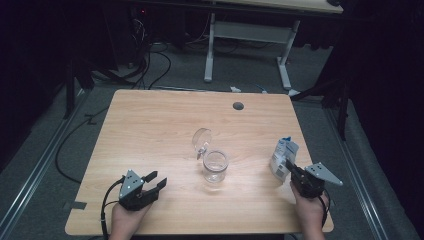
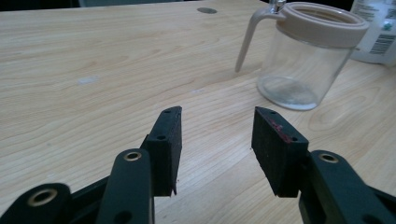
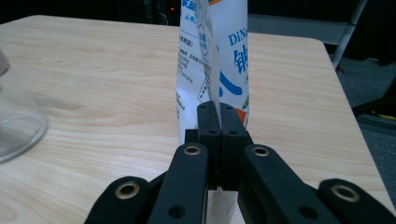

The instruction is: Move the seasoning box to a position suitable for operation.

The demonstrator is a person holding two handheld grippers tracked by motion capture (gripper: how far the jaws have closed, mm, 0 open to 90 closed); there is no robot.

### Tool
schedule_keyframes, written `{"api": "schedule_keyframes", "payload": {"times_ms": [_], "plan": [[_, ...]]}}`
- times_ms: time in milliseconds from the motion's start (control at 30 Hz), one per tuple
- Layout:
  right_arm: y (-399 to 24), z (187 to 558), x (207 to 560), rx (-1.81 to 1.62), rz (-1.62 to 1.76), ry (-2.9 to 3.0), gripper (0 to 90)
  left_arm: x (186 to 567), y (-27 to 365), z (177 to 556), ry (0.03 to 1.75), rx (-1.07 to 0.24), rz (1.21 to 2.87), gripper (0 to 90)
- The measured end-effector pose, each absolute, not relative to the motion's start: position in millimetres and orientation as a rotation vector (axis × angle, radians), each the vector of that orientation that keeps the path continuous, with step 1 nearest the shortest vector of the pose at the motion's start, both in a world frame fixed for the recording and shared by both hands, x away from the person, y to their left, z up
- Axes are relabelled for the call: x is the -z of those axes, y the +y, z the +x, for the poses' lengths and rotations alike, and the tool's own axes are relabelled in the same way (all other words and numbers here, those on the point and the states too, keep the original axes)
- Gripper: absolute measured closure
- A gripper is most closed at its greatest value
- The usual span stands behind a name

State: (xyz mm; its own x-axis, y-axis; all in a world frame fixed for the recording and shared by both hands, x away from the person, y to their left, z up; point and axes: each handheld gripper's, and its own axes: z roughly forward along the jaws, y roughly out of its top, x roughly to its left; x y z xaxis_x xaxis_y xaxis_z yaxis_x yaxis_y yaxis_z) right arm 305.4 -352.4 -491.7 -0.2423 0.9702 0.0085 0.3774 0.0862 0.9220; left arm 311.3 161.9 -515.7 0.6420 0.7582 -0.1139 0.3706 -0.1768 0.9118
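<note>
From the high view, your left gripper (image 1: pixel 156 183) rests near the table's (image 1: pixel 150 125) front edge with its jaws apart and nothing between them. A clear glass jar (image 1: pixel 215 166) stands mid-table, its round lid (image 1: pixel 202 140) flipped up behind it; the jar looks empty. Your right gripper (image 1: pixel 291 171) sits against a white-and-blue carton (image 1: pixel 283 156) standing near the right edge.

In the left gripper view, the black rubbery pads (image 2: pixel 169 140) stand moderately apart over bare pale woodgrain. The jar (image 2: pixel 303 60) is ahead to the right, with a beige collar, a curved beige arm and a cloudy bottom.

In the right gripper view, your right gripper (image 3: pixel 219 112) is pinched narrow on the carton's (image 3: pixel 231 60) folded seam, pads nearly meeting. The printed, creased pack stands upright.
</note>
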Motion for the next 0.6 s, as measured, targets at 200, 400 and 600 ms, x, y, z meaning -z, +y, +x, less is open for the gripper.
{"api": "schedule_keyframes", "payload": {"times_ms": [200,400,600], "plan": [[-338,305,481,-1.115,1.320,1.779,90.0,507,160,314,0.840,-0.384,1.793,51.5],[-325,310,461,-1.079,1.299,1.878,90.0,516,167,309,0.820,-0.371,1.790,45.1],[-312,316,444,-1.033,1.322,1.984,90.0,517,166,305,0.807,-0.406,1.798,41.5]]}}
